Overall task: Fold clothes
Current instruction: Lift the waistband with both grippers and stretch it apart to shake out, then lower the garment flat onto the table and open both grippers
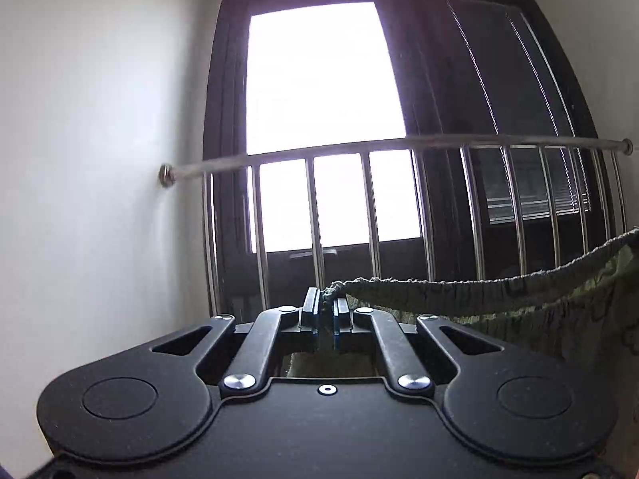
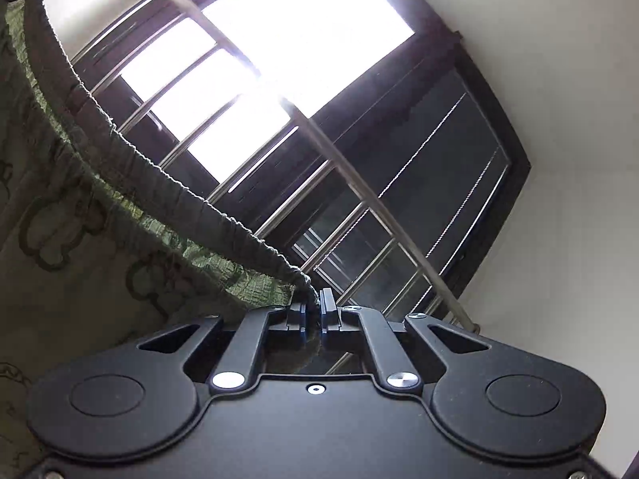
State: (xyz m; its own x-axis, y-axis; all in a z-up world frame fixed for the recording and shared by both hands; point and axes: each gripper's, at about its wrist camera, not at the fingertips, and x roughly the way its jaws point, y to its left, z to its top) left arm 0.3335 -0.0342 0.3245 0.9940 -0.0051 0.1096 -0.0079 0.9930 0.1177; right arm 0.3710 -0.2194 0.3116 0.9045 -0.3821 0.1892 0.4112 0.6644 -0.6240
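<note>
A green garment (image 1: 539,303) with a gathered elastic waistband and a pale printed pattern hangs stretched in the air between both grippers. My left gripper (image 1: 326,304) is shut on one end of the waistband, and the cloth runs off to the right edge of that view. My right gripper (image 2: 313,306) is shut on the other end of the garment (image 2: 100,215), whose waistband climbs to the upper left and whose body drapes down the left side. Both grippers point upward toward a window.
A dark-framed window (image 1: 323,80) with bright daylight fills the background. A metal railing (image 1: 359,147) with vertical bars crosses in front of it, seen also as a railing (image 2: 331,147) in the right wrist view. White walls (image 1: 88,159) flank the window.
</note>
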